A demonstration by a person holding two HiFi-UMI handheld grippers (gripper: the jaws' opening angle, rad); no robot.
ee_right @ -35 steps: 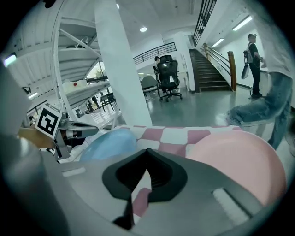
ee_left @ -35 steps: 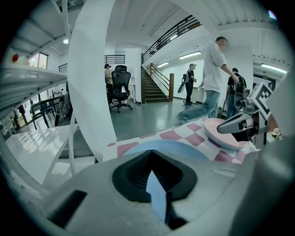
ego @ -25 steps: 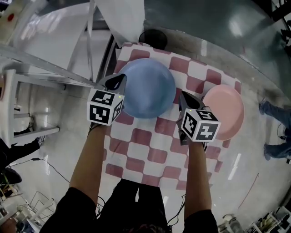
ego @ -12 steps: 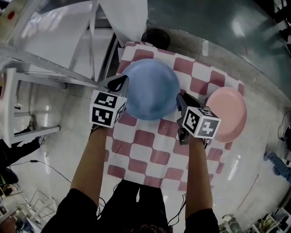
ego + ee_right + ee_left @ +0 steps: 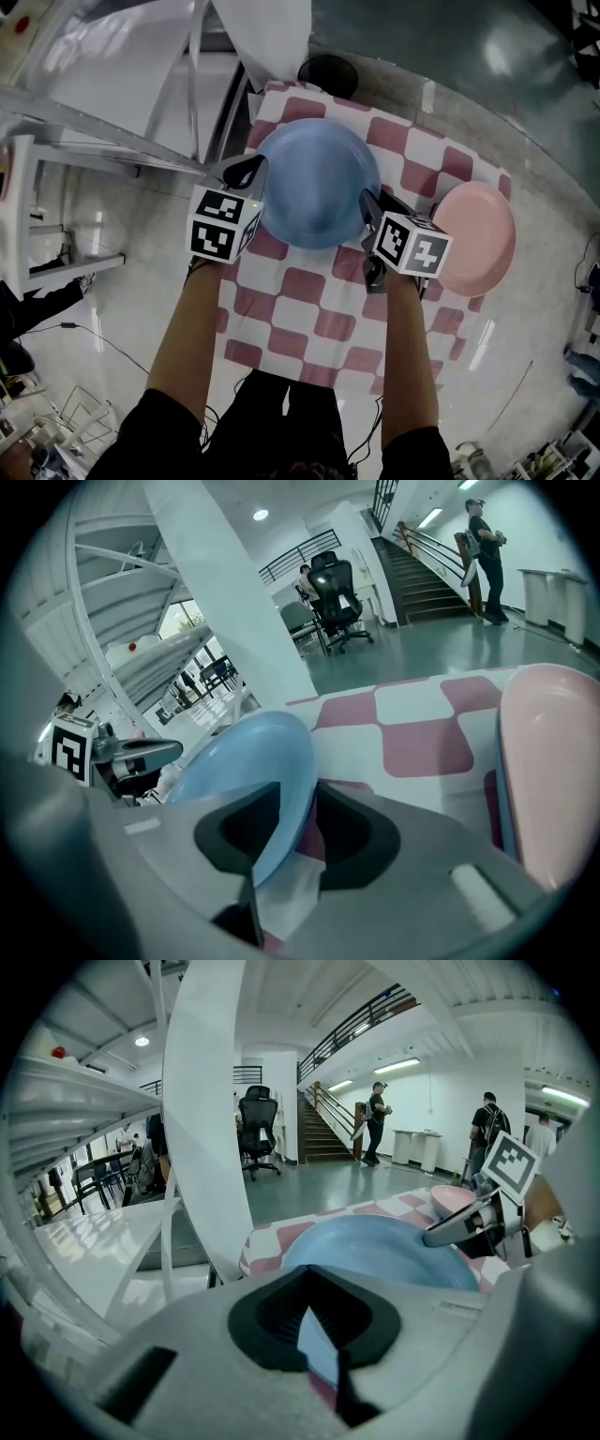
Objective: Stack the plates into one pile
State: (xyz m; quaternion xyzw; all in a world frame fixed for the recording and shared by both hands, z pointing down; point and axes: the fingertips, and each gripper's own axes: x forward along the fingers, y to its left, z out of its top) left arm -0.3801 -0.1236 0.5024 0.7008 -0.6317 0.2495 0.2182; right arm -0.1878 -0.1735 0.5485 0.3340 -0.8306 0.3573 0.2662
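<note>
Jaws, right gripper [image 5: 369, 210], opening round blue plate [image 5: 319, 183]; pink plate [image 5: 476, 239] beside.

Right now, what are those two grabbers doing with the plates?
A person holds a hand-held gripper in each hand. The left hand-held gripper grips the blue plate by its rim; the right hand-held gripper is opening its jaws around the opposite rim. The pink plate sits apart on the checkered cloth, unstacked.
</note>
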